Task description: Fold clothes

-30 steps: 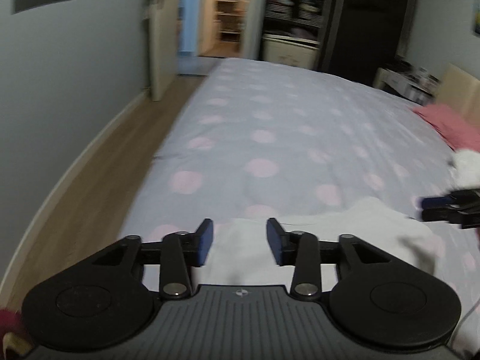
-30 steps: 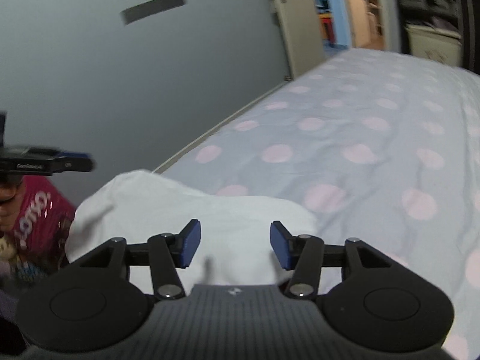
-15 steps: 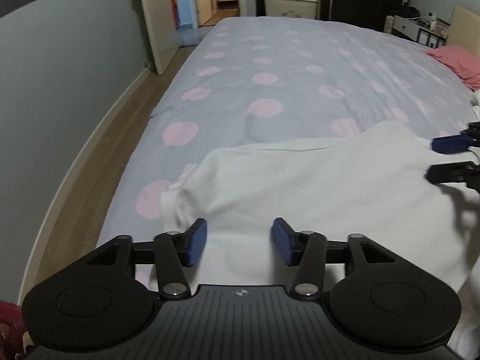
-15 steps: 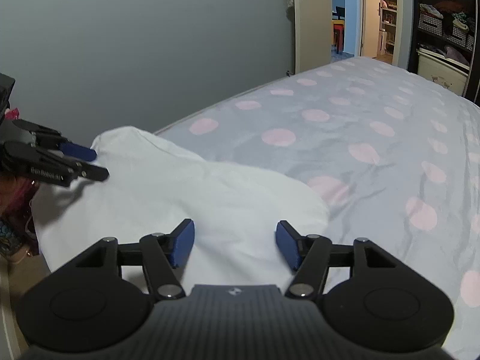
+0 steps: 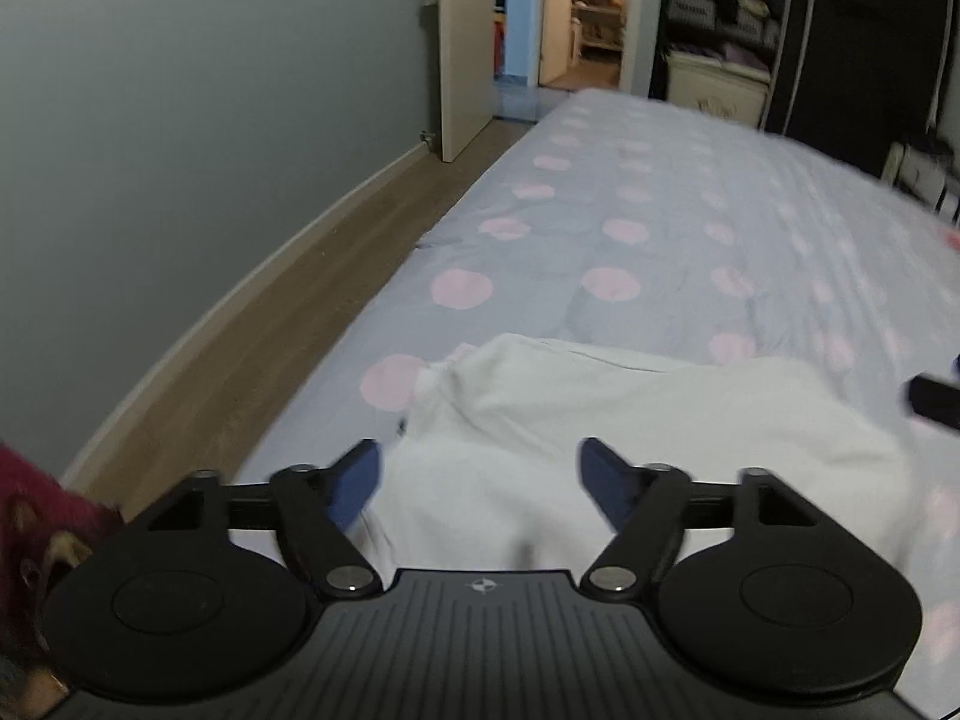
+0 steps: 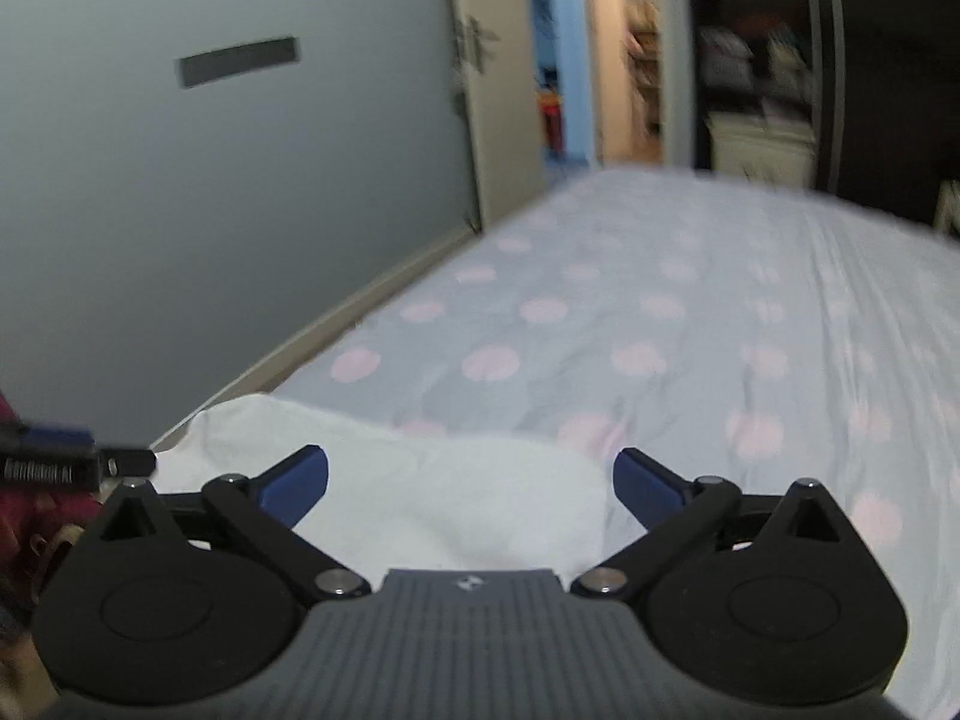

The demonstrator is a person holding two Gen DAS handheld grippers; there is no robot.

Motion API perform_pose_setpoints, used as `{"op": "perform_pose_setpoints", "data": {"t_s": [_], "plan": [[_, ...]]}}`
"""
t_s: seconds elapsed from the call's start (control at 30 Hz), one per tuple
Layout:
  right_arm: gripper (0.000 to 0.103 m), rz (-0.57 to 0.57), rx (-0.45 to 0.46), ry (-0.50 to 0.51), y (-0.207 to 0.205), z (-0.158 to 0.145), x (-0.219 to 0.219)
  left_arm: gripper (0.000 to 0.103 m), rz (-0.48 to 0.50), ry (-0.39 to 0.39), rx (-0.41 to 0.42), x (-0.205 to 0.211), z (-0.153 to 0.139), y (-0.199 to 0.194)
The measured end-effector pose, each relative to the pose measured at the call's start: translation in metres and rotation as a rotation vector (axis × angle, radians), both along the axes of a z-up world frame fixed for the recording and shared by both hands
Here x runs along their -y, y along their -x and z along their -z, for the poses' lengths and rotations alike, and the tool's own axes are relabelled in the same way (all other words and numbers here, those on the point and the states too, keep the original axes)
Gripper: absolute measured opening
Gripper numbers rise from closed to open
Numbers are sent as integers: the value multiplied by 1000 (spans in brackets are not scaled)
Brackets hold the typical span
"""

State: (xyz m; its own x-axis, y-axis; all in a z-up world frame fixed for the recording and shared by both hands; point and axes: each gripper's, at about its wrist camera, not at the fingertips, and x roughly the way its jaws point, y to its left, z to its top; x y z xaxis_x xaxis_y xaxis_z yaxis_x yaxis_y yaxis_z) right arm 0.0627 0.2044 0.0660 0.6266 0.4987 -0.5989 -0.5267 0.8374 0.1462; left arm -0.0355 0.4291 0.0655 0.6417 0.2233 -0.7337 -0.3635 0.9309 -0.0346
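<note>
A white garment (image 5: 630, 420) lies bunched at the near end of the bed; it also shows in the right wrist view (image 6: 432, 498). My left gripper (image 5: 480, 480) is open and empty, its blue pads spread just above the garment's near left part. My right gripper (image 6: 471, 483) is open and empty over the garment's right part. The right gripper's tip shows at the right edge of the left wrist view (image 5: 936, 399). The left gripper's tip shows at the left edge of the right wrist view (image 6: 72, 459).
The bed (image 5: 690, 228) has a pale blue sheet with pink dots and stretches away ahead. A wood floor strip (image 5: 252, 348) and grey wall run along its left. An open door (image 5: 462, 54) and a dark wardrobe (image 5: 840, 42) stand beyond. Dark red clothing (image 5: 30, 510) is at lower left.
Both grippers have opened wider and tilted up, so more of the room shows. The garment lies lower in both views. Both views are motion-blurred.
</note>
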Motion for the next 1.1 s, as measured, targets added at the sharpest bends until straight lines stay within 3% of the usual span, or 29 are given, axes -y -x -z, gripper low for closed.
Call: {"op": "perform_pose_setpoints", "data": {"t_s": [0.07, 0.17, 0.57, 1.1], "plan": [[102, 32, -52, 13, 9, 0, -6, 79, -6, -21, -33, 9, 1, 5], [102, 46, -14, 26, 29, 1, -12, 79, -51, -103, -91, 25, 4, 11], [102, 60, -29, 68, 78, 3, -12, 79, -117, -40, -76, 47, 5, 44], [102, 60, -64, 74, 90, 9, -9, 79, -121, -34, -107, 57, 16, 56]]}}
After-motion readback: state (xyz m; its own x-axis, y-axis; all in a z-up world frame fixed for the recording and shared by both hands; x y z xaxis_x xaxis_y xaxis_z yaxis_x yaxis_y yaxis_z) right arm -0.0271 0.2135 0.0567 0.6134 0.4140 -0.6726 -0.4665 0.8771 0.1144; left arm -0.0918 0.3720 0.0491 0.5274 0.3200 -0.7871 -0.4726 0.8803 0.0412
